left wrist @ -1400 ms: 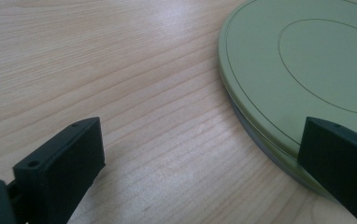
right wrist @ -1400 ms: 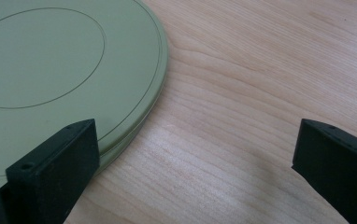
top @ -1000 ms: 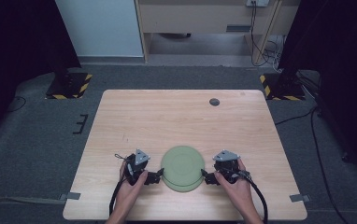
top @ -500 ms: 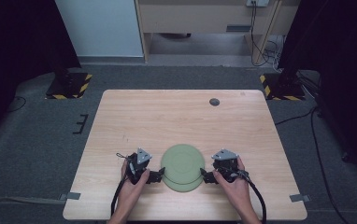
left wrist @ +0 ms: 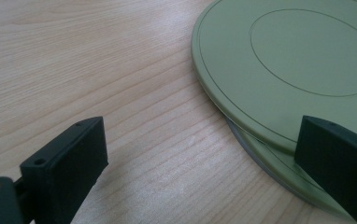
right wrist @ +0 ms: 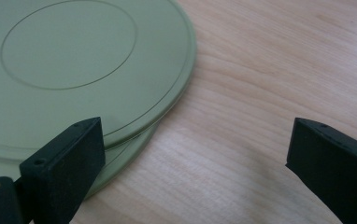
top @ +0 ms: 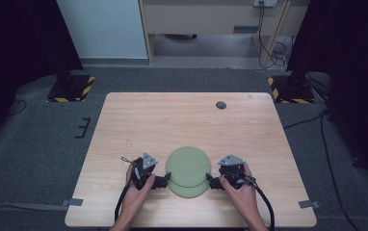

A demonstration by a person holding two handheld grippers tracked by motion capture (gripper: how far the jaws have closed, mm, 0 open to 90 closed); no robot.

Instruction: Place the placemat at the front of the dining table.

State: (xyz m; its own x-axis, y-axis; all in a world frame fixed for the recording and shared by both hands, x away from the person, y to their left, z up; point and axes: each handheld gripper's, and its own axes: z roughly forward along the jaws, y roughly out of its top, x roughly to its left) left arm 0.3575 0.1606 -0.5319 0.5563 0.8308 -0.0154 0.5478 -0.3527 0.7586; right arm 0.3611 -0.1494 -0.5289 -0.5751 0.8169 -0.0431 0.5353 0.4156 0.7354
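Two pale green round plates lie stacked and slightly offset near the table's front edge, the upper plate [top: 188, 165] over the lower plate [top: 190, 192]. My left gripper [top: 165, 181] rests at the stack's left rim and is open. In the left gripper view the upper plate [left wrist: 298, 60] overhangs the lower plate [left wrist: 279, 170], and my left gripper [left wrist: 203, 140] straddles bare wood and the rim. My right gripper [top: 211, 183] is open at the stack's right rim. In the right gripper view its left jaw stands in front of the upper plate [right wrist: 74, 60] and the lower plate [right wrist: 127, 158].
The light wooden table [top: 187, 120] carries a small dark round disc [top: 221, 105] near its far edge. Grey carpet surrounds the table, with yellow-and-black striped bases [top: 71, 87] on the floor beyond the far corners. Cables trail back from both grippers.
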